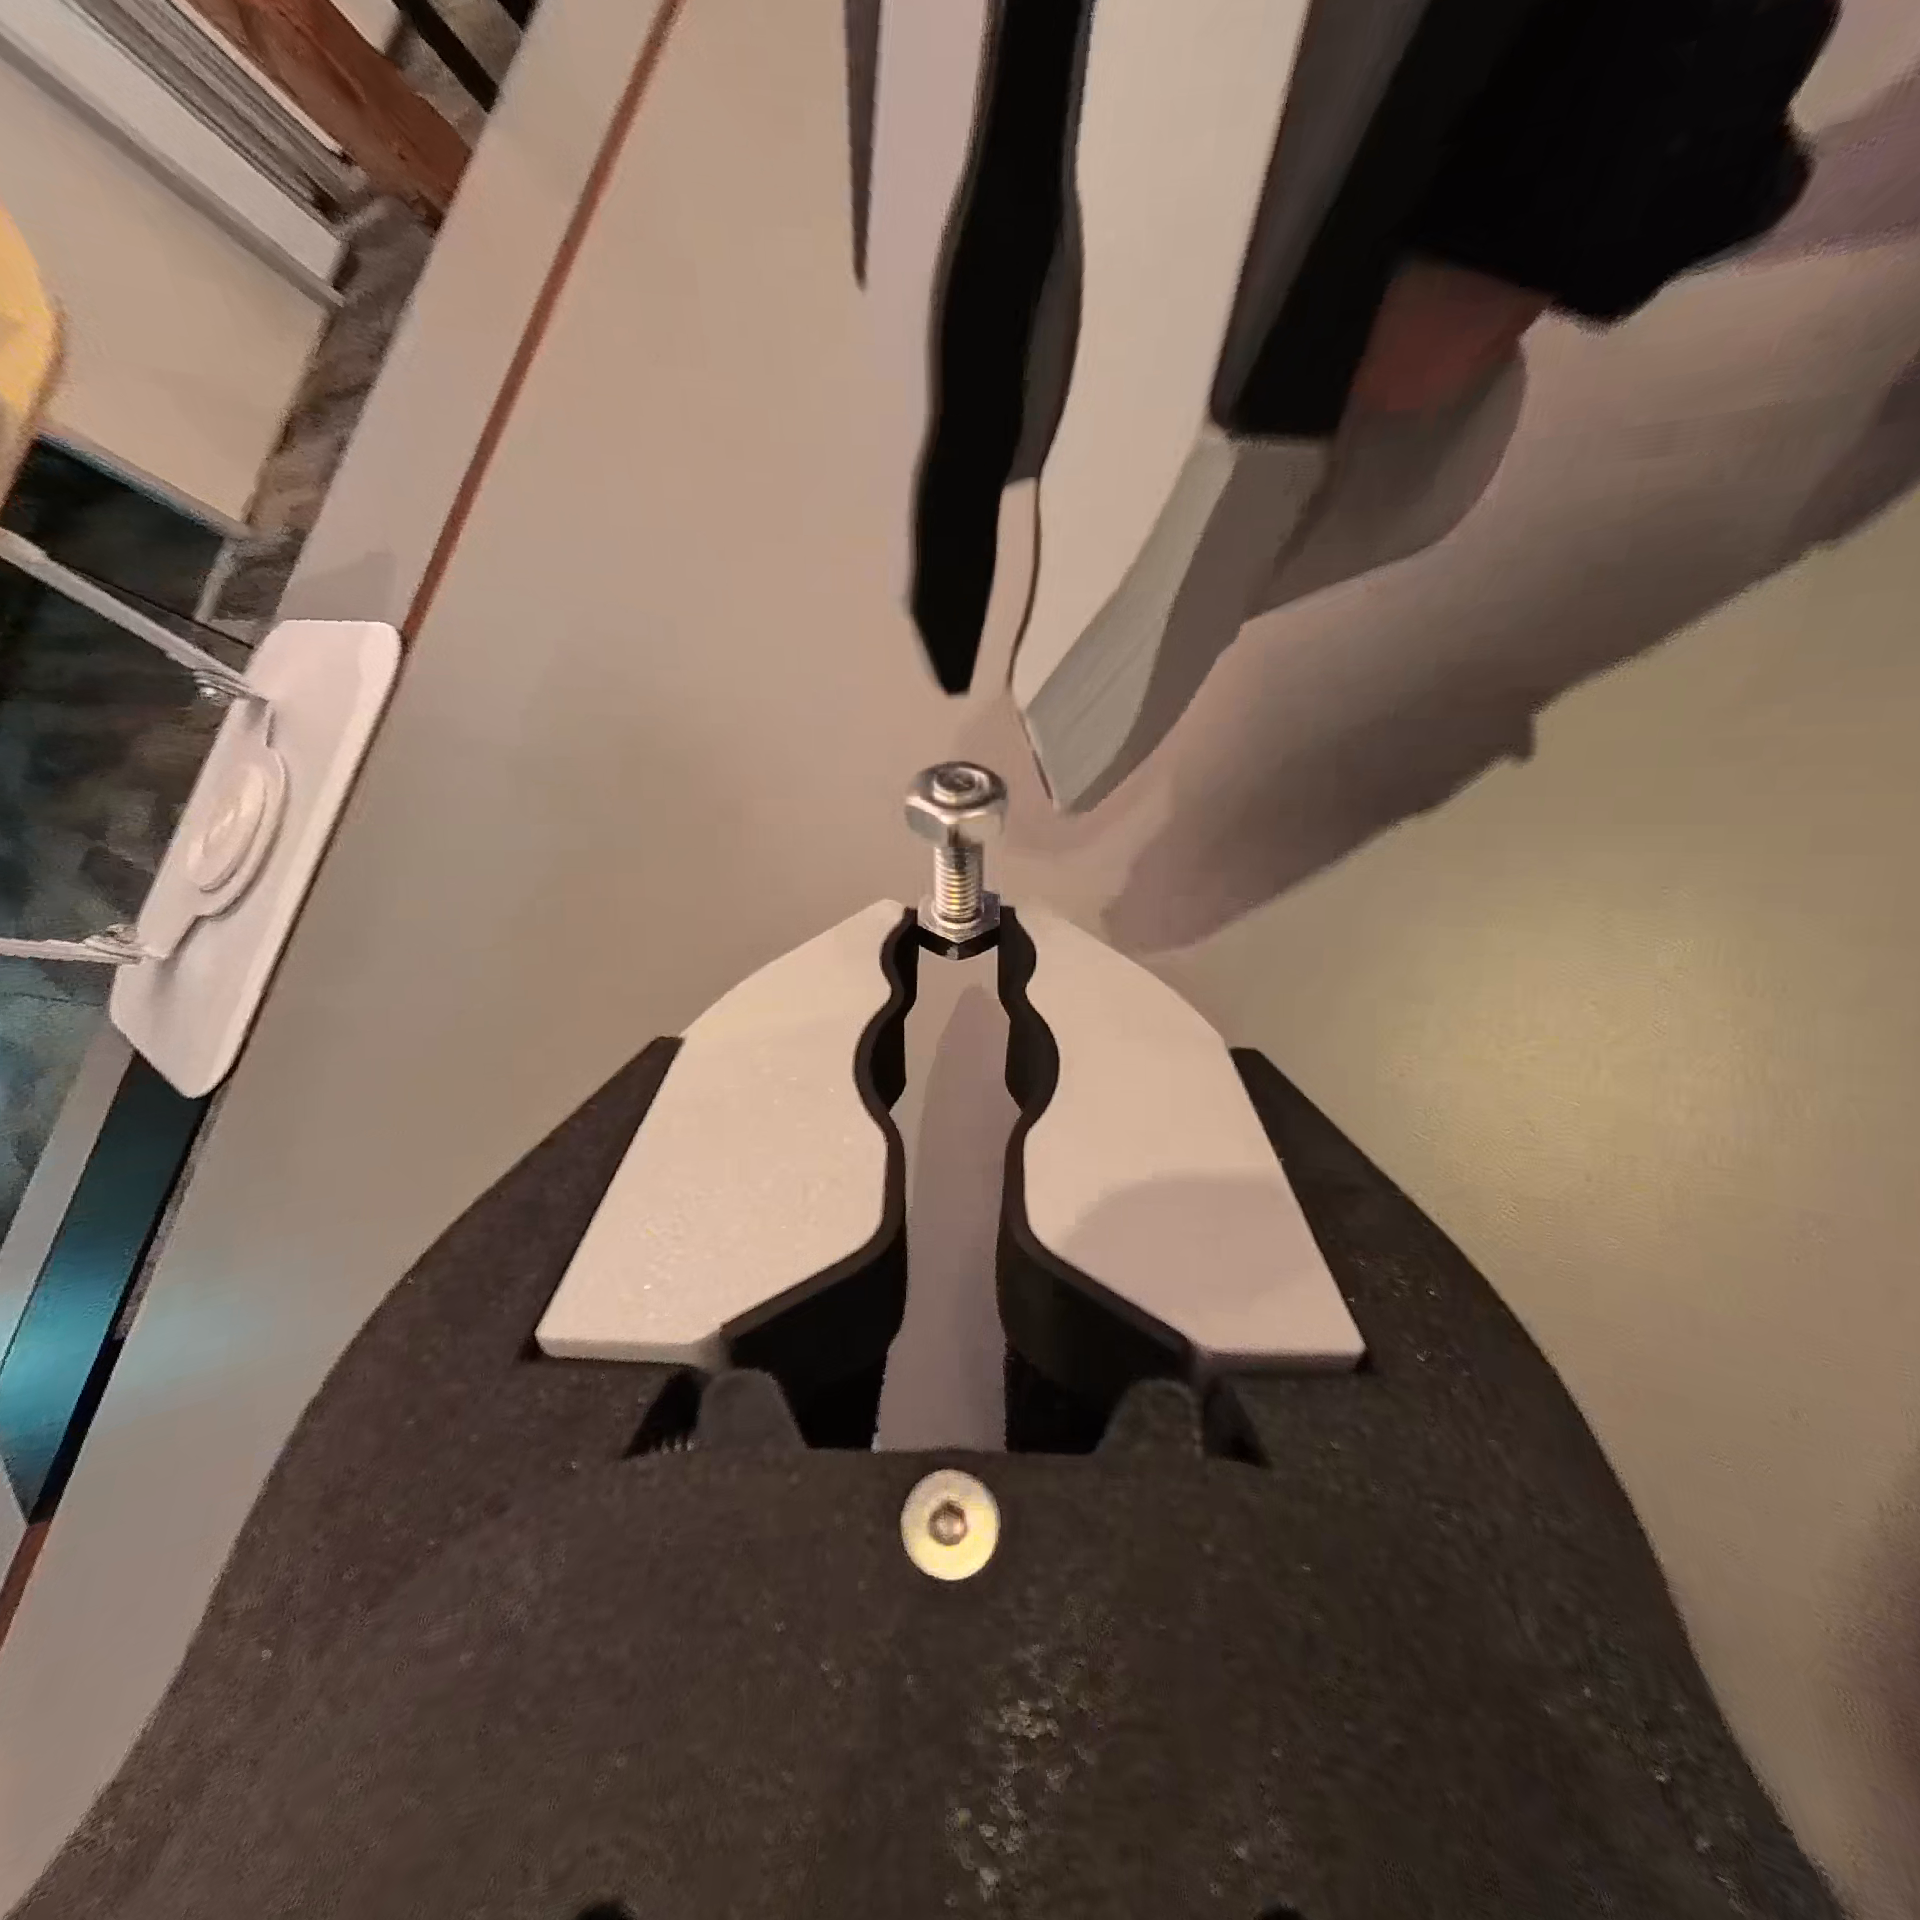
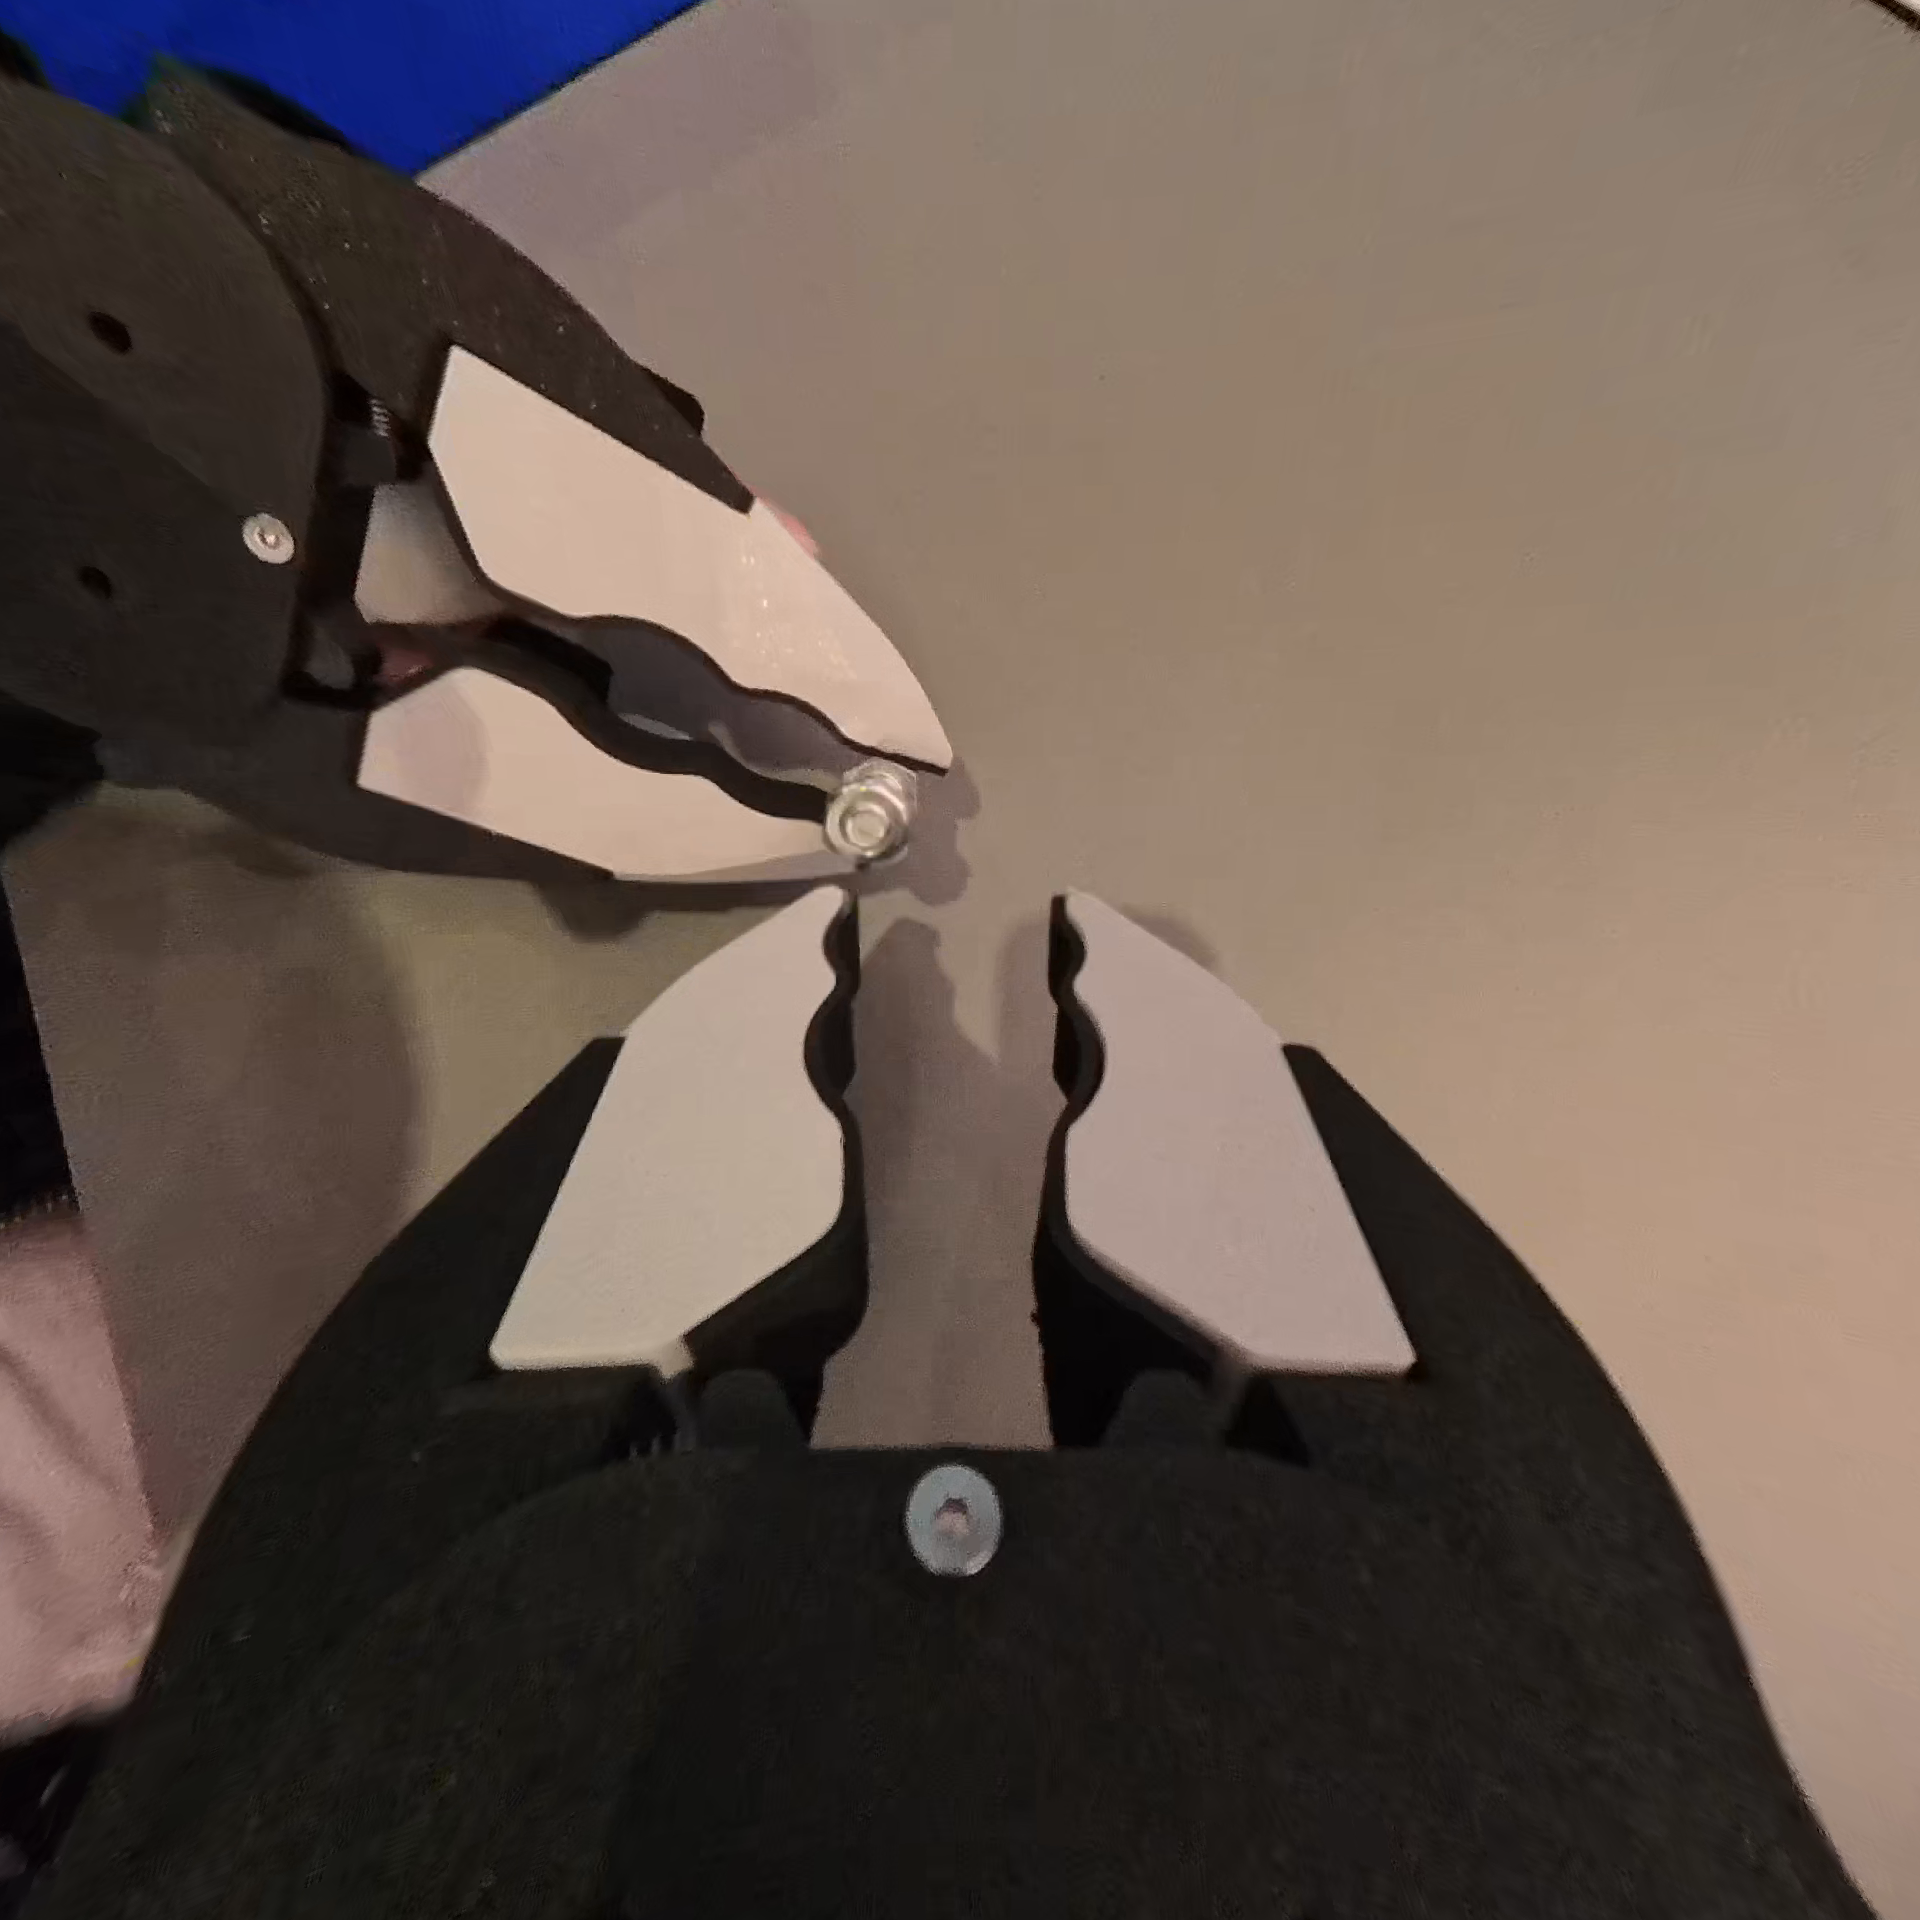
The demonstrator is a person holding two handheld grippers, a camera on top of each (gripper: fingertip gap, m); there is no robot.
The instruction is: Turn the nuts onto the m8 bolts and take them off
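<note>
Bench (image 1: 665, 436): pale beige-grey, matte, smooth; fills most of both views.
Bench edge (image 1: 520, 343): thin reddish-brown line along the left side in the left wrist view.
White plate (image 1: 260, 852): flat, rounded corners, raised round boss in the middle; fixed at the bench's left edge.
Floor (image 1: 94, 748): dark, mottled, blurred beyond the bench edge.
Furniture: brown wooden piece (image 1: 353, 94) at upper left, beside pale panels (image 1: 156, 260).
Blue surface (image 2: 395, 62): saturated, behind the bench's far corner in the right wrist view.
Light: warm, soft; yellowish sheen (image 1: 1621, 1091) on the bench at right, blurred shadows.
</note>
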